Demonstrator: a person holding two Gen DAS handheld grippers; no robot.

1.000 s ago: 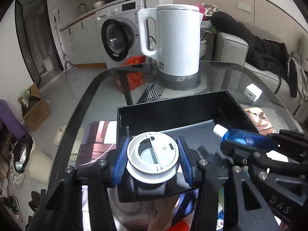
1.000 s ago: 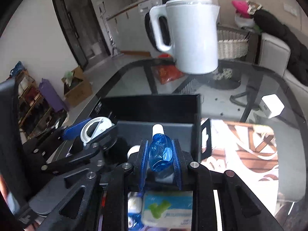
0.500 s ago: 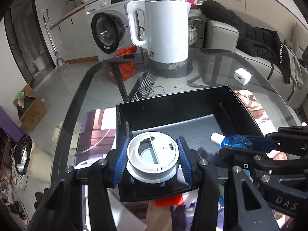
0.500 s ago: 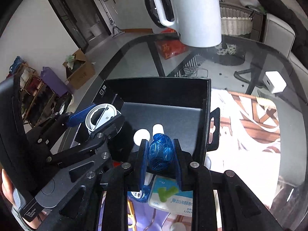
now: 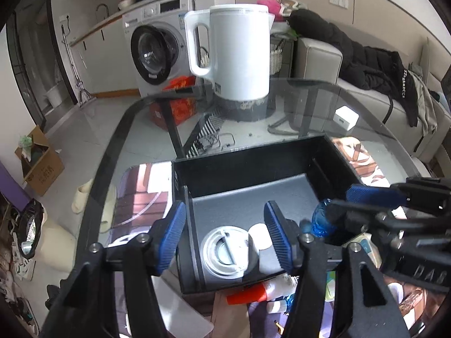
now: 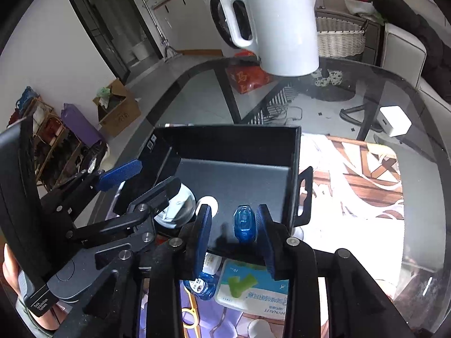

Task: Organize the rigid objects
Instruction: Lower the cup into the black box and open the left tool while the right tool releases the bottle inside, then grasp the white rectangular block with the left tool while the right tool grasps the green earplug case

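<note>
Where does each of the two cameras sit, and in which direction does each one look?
Left wrist view: sits on the left gripper, looks down along its opening fingers into the black box; the white round container lies below, released; the right gripper enters at right.
Right wrist view: sits on the right gripper, looks down into the same box; its jaws are opening around the blue bottle; the left gripper and a hand show at left.
Shared: box, container, bottle, white kettle, glass table.

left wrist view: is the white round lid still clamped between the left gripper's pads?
No. The white round lid lies on the black box floor, clear of both blue pads of the opening left gripper.
</note>
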